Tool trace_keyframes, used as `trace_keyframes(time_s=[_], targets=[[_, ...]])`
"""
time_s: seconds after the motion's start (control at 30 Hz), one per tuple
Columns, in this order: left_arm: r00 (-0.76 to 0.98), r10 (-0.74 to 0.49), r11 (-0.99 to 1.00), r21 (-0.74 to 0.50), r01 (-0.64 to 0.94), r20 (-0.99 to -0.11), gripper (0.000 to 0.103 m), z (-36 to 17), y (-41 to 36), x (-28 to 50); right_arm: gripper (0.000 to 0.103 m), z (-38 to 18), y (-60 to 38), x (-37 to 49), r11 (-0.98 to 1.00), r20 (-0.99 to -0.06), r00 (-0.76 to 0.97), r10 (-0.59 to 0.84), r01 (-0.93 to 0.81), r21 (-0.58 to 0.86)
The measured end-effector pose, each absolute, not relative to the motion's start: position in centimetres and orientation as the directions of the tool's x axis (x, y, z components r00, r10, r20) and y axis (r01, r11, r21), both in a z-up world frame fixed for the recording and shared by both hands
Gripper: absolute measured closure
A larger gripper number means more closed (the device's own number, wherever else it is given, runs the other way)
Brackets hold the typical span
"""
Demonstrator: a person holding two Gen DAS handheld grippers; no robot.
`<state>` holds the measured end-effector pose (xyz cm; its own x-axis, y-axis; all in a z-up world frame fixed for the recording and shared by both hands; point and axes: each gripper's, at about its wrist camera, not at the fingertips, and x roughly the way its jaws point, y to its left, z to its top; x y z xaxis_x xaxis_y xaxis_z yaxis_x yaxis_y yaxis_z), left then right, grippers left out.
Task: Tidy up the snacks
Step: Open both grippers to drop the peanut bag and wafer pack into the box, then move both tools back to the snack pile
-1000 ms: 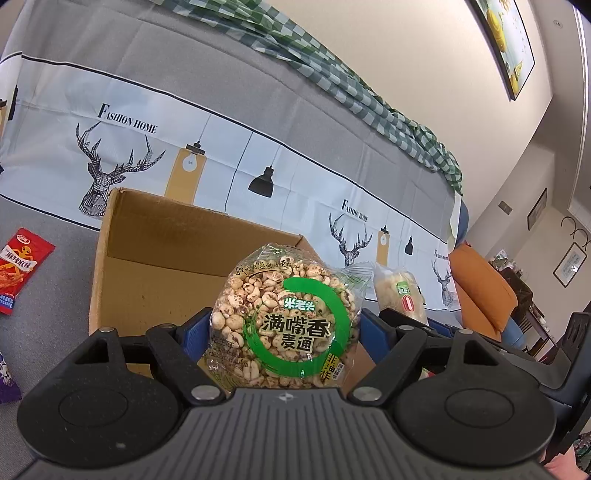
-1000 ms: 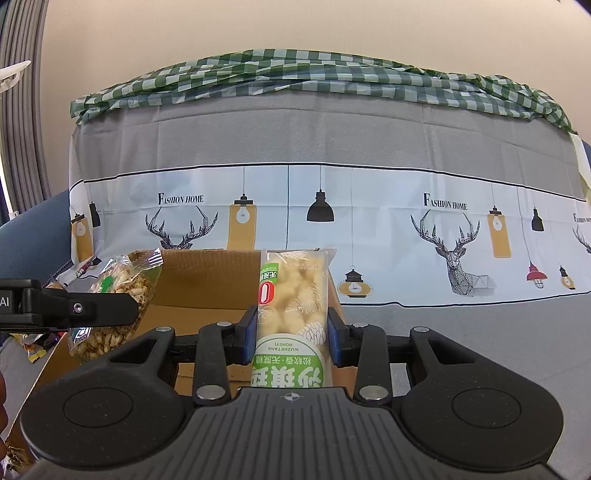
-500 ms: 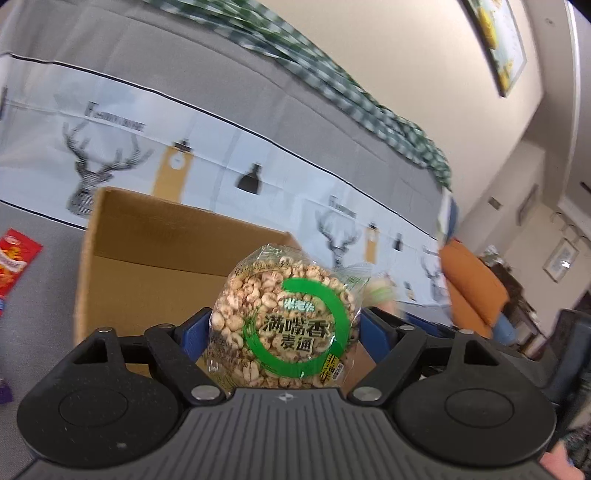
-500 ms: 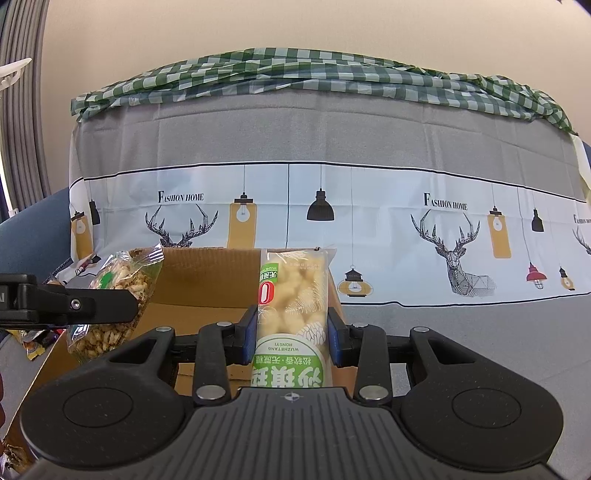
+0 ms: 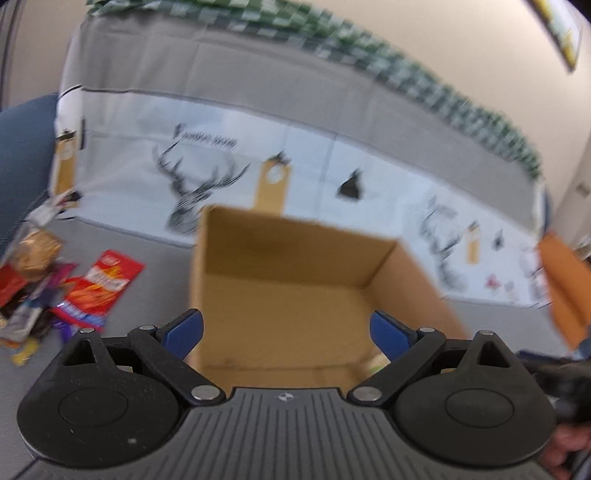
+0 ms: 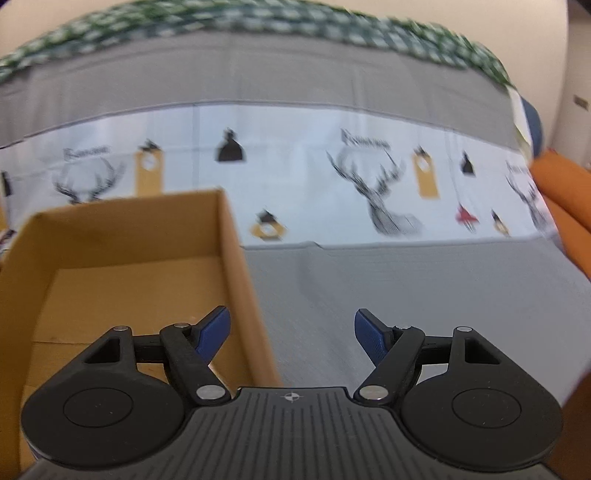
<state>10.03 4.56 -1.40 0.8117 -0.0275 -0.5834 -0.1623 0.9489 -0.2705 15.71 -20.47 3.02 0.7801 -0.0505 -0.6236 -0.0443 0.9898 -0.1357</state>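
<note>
A sofa draped in a grey cover (image 5: 258, 92) printed with deer and lamps fills both views, a green checked cloth (image 6: 258, 22) lying along its top edge. On the seat stands an open cardboard box (image 5: 280, 258); its floor looks bare in both blurred views, apart from a pale green scrap at the near right corner in the left wrist view that cannot be identified. Left of the box, on the seat, lies a loose pile of snack packets (image 5: 44, 295), with a red packet (image 5: 101, 284) nearest the box.

The left gripper (image 5: 286, 330) hangs over the box's near edge, its jaws spread wide and just opened further, with nothing between them. The right gripper (image 6: 291, 334) straddles the box's right wall, its jaws also apart, just opened, with nothing between them.
</note>
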Motion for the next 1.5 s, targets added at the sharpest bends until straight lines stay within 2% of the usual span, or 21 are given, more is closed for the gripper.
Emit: trace_keyframes(time_s=[0.13, 0.3, 0.4, 0.7, 0.8, 0.87, 1.0, 1.07, 1.1, 1.17, 1.23, 1.33, 1.43, 1.5], targets=[[0.785, -0.019, 0.954, -0.246, -0.172, -0.619, 0.005, -1.9, 4.6, 10.4, 0.031, 2.1, -21.3, 16.2, 0.990, -0.664, 0.743, -0.085, -0.015, -0.144], [0.786, -0.041, 0.958, -0.248, -0.145, -0.617, 0.007, -2.4, 4.7, 10.4, 0.053, 2.0, -21.5, 15.8, 0.989, -0.664, 0.746, -0.052, -0.054, -0.138], [0.786, -0.054, 0.956, -0.258, -0.137, -0.615, 0.007, -2.4, 4.5, 10.4, 0.061, 2.2, -21.5, 15.6, 0.988, -0.669, 0.742, -0.040, -0.072, -0.139], [0.791, -0.063, 0.957, -0.263, -0.126, -0.609, 0.007, -2.2, 4.4, 10.4, 0.062, 2.6, -22.2, 15.4, 0.993, -0.673, 0.740, -0.015, -0.069, -0.099], [0.816, -0.056, 0.965, -0.240, -0.103, -0.575, 0.007, -1.4, 4.1, 9.8, 0.059, 3.1, -22.4, 15.0, 0.994, -0.643, 0.765, 0.043, -0.100, -0.053], [0.837, -0.059, 0.972, -0.224, -0.077, -0.543, 0.007, -0.9, 3.7, 9.2, 0.052, 3.5, -22.1, 14.4, 0.990, -0.617, 0.784, 0.069, -0.129, -0.052], [0.862, -0.085, 0.975, -0.218, -0.030, -0.499, 0.007, -0.2, 3.3, 7.9, 0.051, 4.0, -21.1, 13.5, 0.982, -0.584, 0.806, 0.094, -0.172, -0.080], [0.866, -0.109, 0.975, -0.222, -0.002, -0.488, 0.011, 0.1, 3.3, 7.2, 0.051, 4.2, -20.6, 13.2, 0.978, -0.571, 0.815, 0.105, -0.188, -0.089], [0.864, -0.125, 0.974, -0.224, 0.015, -0.488, 0.017, 0.2, 3.3, 6.8, 0.051, 4.3, -20.3, 13.0, 0.977, -0.563, 0.819, 0.111, -0.193, -0.089], [0.845, -0.174, 0.970, -0.235, 0.059, -0.505, 0.031, 0.3, 3.6, 6.4, 0.051, 4.6, -19.9, 12.7, 0.977, -0.552, 0.825, 0.122, -0.198, -0.080], [0.817, -0.231, 0.959, -0.266, 0.099, -0.528, 0.053, 0.4, 4.2, 6.0, 0.052, 4.8, -19.4, 12.5, 0.977, -0.544, 0.828, 0.135, -0.202, -0.064], [0.782, -0.285, 0.946, -0.292, 0.138, -0.554, 0.059, 0.7, 5.5, 5.6, 0.053, 5.0, -18.5, 12.3, 0.978, -0.541, 0.824, 0.165, -0.209, -0.020], [0.749, -0.340, 0.928, -0.331, 0.169, -0.569, 0.059, 1.1, 7.4, 5.2, 0.057, 5.1, -17.1, 12.0, 0.973, -0.545, 0.814, 0.202, -0.232, 0.013], [0.734, -0.339, 0.935, -0.299, 0.192, -0.588, 0.059, 1.3, 8.5, 4.9, 0.058, 5.2, -15.8, 11.6, 0.967, -0.541, 0.810, 0.227, -0.254, 0.025]])
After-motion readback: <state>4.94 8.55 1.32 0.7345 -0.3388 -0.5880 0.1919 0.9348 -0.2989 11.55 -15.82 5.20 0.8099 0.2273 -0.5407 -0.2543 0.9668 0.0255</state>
